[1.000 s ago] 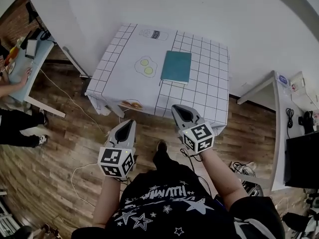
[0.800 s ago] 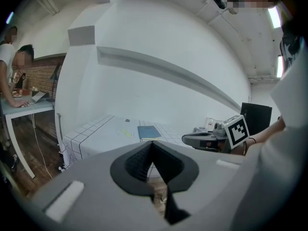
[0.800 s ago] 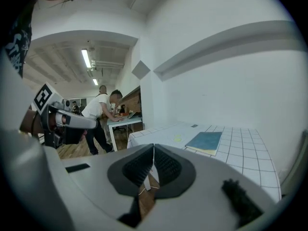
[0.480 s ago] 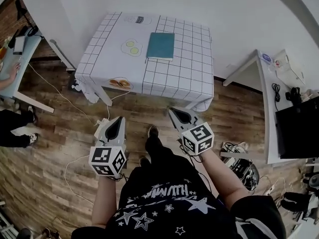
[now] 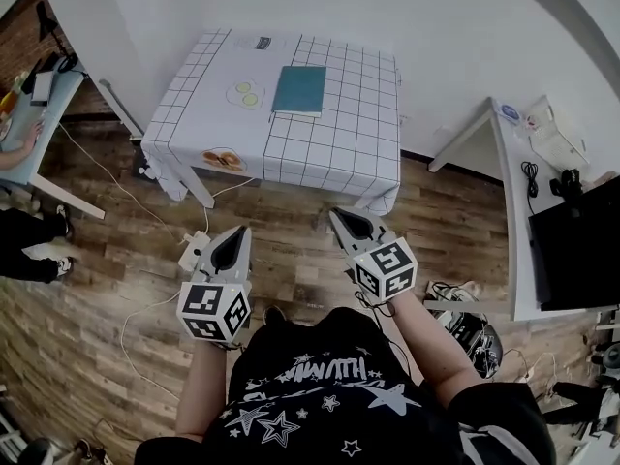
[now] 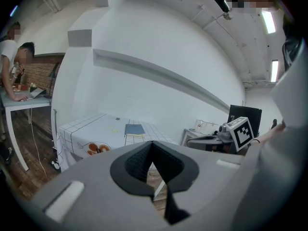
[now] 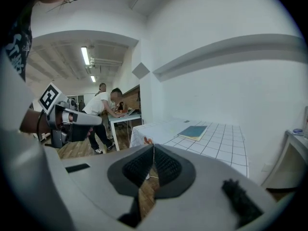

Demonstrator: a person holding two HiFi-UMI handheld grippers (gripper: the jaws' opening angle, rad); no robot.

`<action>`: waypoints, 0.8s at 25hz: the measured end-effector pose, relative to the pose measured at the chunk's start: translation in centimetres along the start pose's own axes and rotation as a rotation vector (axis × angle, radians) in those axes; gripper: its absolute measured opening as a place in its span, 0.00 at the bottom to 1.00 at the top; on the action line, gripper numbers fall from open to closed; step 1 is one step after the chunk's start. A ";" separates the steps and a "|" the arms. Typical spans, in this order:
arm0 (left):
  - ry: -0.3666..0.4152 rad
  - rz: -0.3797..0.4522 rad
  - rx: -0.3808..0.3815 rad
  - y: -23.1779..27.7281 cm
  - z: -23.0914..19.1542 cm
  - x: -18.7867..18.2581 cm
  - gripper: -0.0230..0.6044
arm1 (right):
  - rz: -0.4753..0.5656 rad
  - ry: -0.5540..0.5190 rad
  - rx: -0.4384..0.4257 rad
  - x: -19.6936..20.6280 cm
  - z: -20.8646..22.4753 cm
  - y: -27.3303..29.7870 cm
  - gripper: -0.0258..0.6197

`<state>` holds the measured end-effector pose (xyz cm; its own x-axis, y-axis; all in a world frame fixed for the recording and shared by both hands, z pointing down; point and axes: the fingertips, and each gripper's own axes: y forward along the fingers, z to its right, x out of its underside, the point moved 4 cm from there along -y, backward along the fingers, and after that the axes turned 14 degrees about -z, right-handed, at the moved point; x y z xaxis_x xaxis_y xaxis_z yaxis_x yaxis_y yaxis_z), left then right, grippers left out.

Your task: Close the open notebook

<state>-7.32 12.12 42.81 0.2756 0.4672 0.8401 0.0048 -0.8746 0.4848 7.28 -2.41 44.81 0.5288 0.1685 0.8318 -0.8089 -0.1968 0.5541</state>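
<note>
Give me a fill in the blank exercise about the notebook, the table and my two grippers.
The teal notebook on the table is ___, not open.
The jaws of the left gripper and the right gripper are ___, with nothing between them.
Both grippers hang over the ___ floor, away from the table.
Missing words: closed; shut; wooden.

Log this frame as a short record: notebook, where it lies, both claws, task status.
notebook: closed, teal cover up, lying flat
place: on the checked table, near its middle
left claw: shut, empty, over the wood floor, short of the table
right claw: shut, empty, also short of the table
task status: notebook looks already closed; nothing touches it
</note>
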 end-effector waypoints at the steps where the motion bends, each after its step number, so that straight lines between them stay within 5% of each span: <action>1: 0.005 0.001 -0.004 0.2 0.8 -0.1 0.05 | 0.001 -0.006 -0.005 0.1 0.4 -0.3 0.07; 20: -0.008 0.044 -0.085 2.8 18.8 1.4 0.05 | 0.027 -0.074 -0.117 6.4 7.0 -12.9 0.06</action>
<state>11.19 7.91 40.76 0.2815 0.4274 0.8591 -0.0892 -0.8798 0.4669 22.85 -5.55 43.23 0.5205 0.0918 0.8489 -0.8452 -0.0859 0.5275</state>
